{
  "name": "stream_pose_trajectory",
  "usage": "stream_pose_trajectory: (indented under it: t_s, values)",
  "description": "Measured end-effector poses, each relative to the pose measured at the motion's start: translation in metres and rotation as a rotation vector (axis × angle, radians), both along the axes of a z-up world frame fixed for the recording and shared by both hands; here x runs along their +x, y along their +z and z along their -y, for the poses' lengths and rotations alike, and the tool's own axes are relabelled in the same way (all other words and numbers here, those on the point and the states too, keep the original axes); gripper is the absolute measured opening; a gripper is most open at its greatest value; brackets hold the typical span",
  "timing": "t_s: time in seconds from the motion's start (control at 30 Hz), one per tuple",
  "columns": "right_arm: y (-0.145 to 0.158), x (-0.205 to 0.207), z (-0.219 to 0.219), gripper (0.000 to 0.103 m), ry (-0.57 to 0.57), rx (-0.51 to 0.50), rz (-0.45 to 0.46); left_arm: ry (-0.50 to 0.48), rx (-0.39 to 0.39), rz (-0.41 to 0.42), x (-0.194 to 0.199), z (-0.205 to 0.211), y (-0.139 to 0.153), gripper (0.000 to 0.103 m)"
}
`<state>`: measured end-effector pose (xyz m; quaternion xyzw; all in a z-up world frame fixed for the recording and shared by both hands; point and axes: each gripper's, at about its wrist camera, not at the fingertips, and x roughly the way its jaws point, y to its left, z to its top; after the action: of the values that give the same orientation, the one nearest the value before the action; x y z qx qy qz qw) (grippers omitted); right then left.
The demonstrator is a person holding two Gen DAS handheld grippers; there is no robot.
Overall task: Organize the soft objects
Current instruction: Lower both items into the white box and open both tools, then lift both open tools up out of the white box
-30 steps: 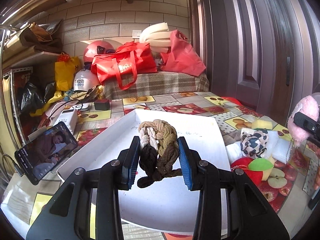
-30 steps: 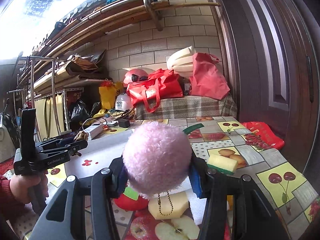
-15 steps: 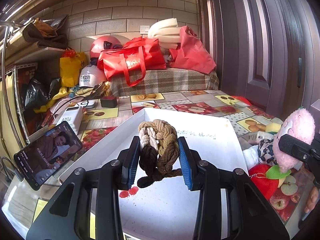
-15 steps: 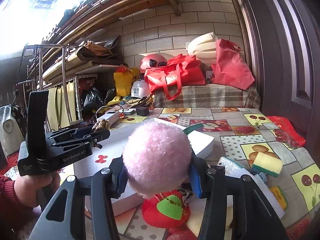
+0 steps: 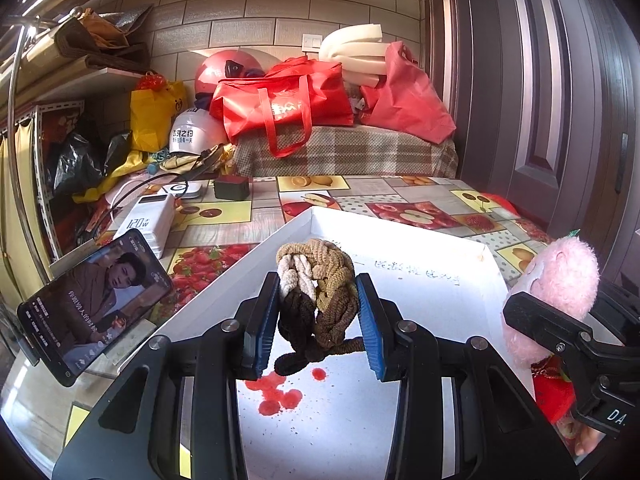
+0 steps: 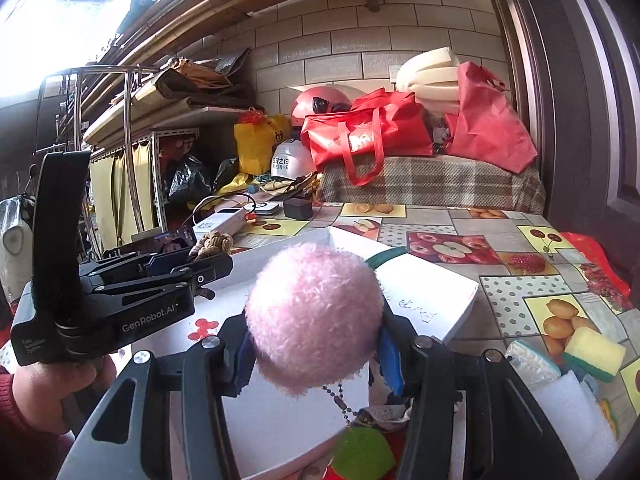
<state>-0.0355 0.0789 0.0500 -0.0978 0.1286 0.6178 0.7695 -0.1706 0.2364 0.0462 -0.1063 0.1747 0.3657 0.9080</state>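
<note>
Brown braided hair ties (image 5: pixel 316 300) clamped in left gripper (image 5: pixel 318 320) over white tray (image 5: pixel 440 248); right gripper (image 6: pixel 316 354) fingers pinch pink plush ball (image 6: pixel 314 316).

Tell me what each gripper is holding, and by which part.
Left gripper: shut on the braided hair ties, pinched across the middle of the bundle. Right gripper: shut on the pink pompom, squeezed at its lower sides.

Grey brick wall (image 5: pixel 256 20), dark panelled door (image 5: pixel 560 100)
</note>
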Motion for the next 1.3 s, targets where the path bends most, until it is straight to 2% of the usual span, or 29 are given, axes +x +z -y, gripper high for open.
stream_pose_trajectory:
  t_s: [0.2, 0.33, 0.43, 0.5, 0.53, 0.57, 0.6, 0.67, 1.3]
  values:
    - [-0.003, 0.012, -0.02, 0.051, -0.022, -0.047, -0.052, 0.02, -0.065, -0.025, 0.003, -0.016, -0.005, 0.037]
    - [-0.005, 0.015, -0.029, 0.053, -0.032, -0.075, -0.067, 0.002, -0.052, -0.077, 0.014, -0.012, -0.006, 0.038]
    - [-0.006, 0.012, -0.035, 0.056, -0.036, -0.105, -0.052, -0.002, -0.027, -0.097, 0.019, -0.008, -0.006, 0.042]
    - [-0.006, 0.008, -0.036, 0.065, -0.044, -0.117, -0.031, 0.01, -0.015, -0.097, 0.018, -0.007, -0.005, 0.054]
    - [-0.006, 0.007, -0.036, 0.076, -0.049, -0.114, -0.022, 0.026, -0.011, -0.096, 0.017, -0.007, -0.005, 0.064]
    - [-0.005, 0.008, -0.034, 0.082, -0.061, -0.102, -0.02, 0.044, -0.015, -0.09, 0.015, -0.008, -0.005, 0.076]
    - [-0.004, 0.008, -0.033, 0.083, -0.06, -0.093, -0.024, 0.049, -0.027, -0.082, 0.013, -0.011, -0.005, 0.082]
    - [-0.003, 0.01, -0.032, 0.086, -0.056, -0.08, -0.028, 0.068, -0.045, -0.074, 0.01, -0.016, -0.006, 0.101]
    - [0.0, 0.007, -0.022, 0.086, -0.078, -0.004, 0.015, 0.108, 0.032, -0.038, 0.001, -0.003, 0.0, 0.103]
